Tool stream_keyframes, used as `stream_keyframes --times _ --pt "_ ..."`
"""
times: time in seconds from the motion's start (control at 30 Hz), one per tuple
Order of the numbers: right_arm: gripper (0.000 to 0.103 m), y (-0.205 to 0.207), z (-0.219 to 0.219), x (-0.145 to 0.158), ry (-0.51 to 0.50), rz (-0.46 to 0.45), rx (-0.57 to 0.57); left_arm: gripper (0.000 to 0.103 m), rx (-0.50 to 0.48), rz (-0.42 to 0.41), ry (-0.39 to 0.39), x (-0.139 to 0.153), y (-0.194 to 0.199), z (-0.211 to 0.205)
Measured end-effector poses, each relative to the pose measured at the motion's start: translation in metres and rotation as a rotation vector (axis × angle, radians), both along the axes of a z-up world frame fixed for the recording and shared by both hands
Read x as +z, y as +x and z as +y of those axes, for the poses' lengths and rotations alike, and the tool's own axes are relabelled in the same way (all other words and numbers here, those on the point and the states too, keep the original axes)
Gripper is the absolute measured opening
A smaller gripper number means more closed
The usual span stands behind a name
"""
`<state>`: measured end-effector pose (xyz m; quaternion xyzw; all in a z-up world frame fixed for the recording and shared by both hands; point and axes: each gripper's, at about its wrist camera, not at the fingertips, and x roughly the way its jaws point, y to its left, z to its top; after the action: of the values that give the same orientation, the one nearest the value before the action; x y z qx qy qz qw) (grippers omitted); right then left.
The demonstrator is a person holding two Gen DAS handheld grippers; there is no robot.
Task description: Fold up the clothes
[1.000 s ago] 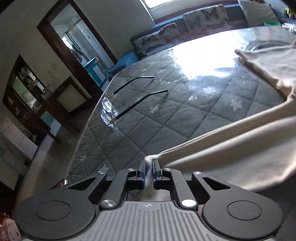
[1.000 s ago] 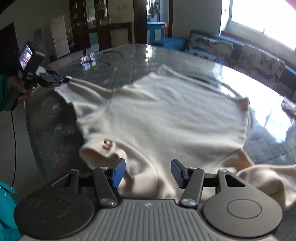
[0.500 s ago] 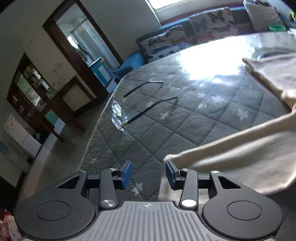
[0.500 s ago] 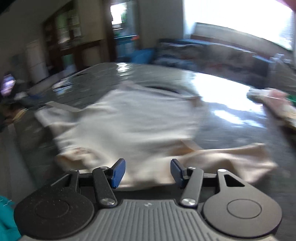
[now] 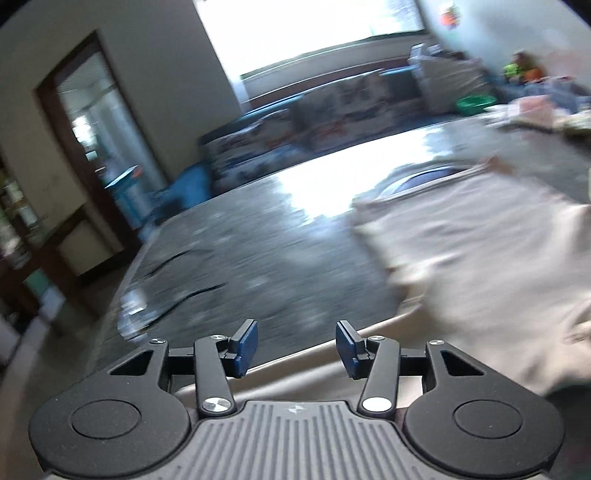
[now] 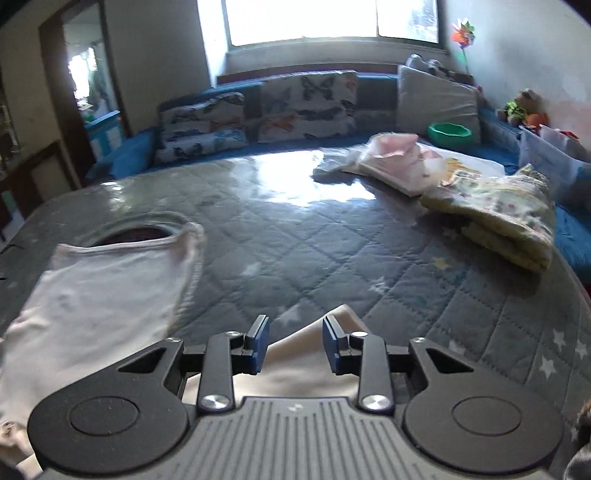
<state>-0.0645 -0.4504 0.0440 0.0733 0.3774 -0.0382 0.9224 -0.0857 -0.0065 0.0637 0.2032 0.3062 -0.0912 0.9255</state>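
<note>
While the left wrist picture is blurred, it shows the left gripper (image 5: 296, 347) released, its two blue pads (image 5: 246, 347) wide apart with nothing between them. It hangs over the grey quilted worktop (image 5: 266, 258). The cream garment (image 5: 476, 258) lies on the worktop to the right of this gripper, and one long strip of it runs under the gripper, just below the pads. Whether the cloth touches the pads I cannot tell. On the left part of the worktop lie glasses (image 5: 173, 295) with thin dark arms, well apart from the garment.

In the right wrist picture the right gripper (image 6: 294, 345) is also released, the pads (image 6: 260, 345) apart. A pointed end of the garment (image 6: 314, 354) lies on the worktop (image 6: 332, 251) right under the gap between the pads, and it is not pinched. The main part of the garment (image 6: 103, 291) spreads to the left of this gripper, flat on the worktop, with its round neck opening (image 6: 147, 236) at the far side.

At the far right of the worktop there is a folded yellow patterned cloth (image 6: 506, 218), and behind it a pile of pink and white clothes (image 6: 395, 162). Both are well apart from the cream garment. Behind the worktop stands a blue sofa (image 6: 133, 158) with butterfly cushions (image 6: 306, 105) and a grey pillow (image 6: 436, 99). A green bowl (image 6: 448, 132) sits on the sofa near the pillow. A bright window (image 6: 332, 20) is above the sofa.
</note>
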Motion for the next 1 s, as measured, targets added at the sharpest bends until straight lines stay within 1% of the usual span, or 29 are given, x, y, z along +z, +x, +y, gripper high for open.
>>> stream_keyframes --times 0.07,0.13,0.2,0.27,0.37,0.43,0.5,0.53,0.57,0.6,0.77,0.9,1.0 --pt "0.031 0.013 -0.007 -0.009 0.023 0.033 -0.036 0.052 -0.075 -0.003 -0.028 0.003 -0.006 -0.025" --pt "0.031 0.021 -0.012 -0.016 0.042 0.06 -0.068 0.054 -0.144 0.012 -0.074 0.006 -0.011 -0.047" --pt "0.031 0.026 -0.017 -0.023 0.067 0.081 -0.107 0.055 -0.221 0.025 -0.105 0.007 -0.017 -0.069" --pt "0.031 0.028 -0.017 -0.024 0.067 0.076 -0.132 0.056 -0.302 0.033 -0.118 0.005 -0.024 -0.092" --pt "0.032 0.032 -0.012 -0.025 0.046 0.081 -0.132 0.057 -0.388 0.067 -0.145 -0.002 -0.03 -0.125" --pt "0.025 0.035 -0.008 -0.026 0.016 0.085 -0.12 0.057 -0.453 0.091 -0.158 -0.008 -0.036 -0.146" --pt "0.011 0.036 -0.003 -0.028 -0.047 0.084 -0.1 0.058 -0.497 0.112 -0.161 -0.016 -0.04 -0.162" --pt "0.008 0.036 -0.001 -0.028 -0.072 0.081 -0.092 0.059 -0.515 0.125 -0.163 -0.019 -0.043 -0.168" --pt "0.004 0.035 -0.002 -0.027 -0.067 0.075 -0.091 0.059 -0.533 0.139 -0.166 -0.023 -0.045 -0.174" --pt "0.004 0.033 -0.003 -0.025 -0.056 0.067 -0.093 0.059 -0.549 0.151 -0.169 -0.027 -0.047 -0.179" --pt "0.003 0.017 -0.014 0.002 -0.006 -0.061 -0.087 0.059 -0.588 0.192 -0.166 -0.039 -0.049 -0.193" --pt "0.003 -0.014 -0.03 0.035 0.062 -0.211 -0.08 0.059 -0.6 0.22 -0.166 -0.047 -0.049 -0.194" --pt "0.003 -0.045 -0.048 0.042 0.075 -0.262 -0.104 0.059 -0.608 0.235 -0.166 -0.05 -0.052 -0.19"
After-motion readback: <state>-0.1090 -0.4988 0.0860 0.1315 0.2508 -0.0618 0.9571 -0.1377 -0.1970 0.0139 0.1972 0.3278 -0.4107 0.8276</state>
